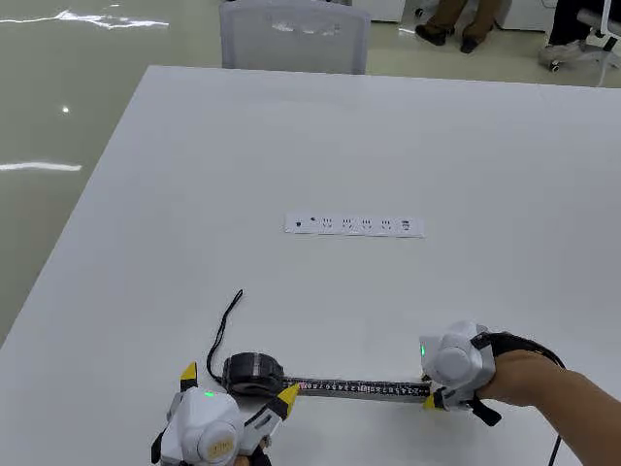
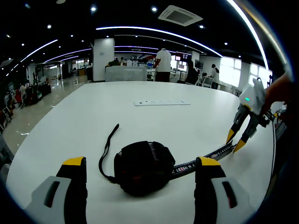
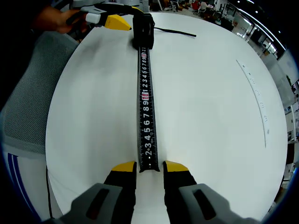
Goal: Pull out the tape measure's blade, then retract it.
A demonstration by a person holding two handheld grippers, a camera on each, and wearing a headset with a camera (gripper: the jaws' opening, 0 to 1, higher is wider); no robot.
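Right gripper view: your right tongs [image 3: 150, 167] pinch the end of the tape measure's blade [image 3: 145, 107], which lies drawn out flat across the white tabletop [image 3: 210, 116]. Your left tongs [image 2: 141, 161] stand spread on either side of the black tape measure case [image 2: 142, 175], its wrist strap [image 2: 108, 147] trailing behind. Beyond lies a white power strip [image 1: 354, 225].
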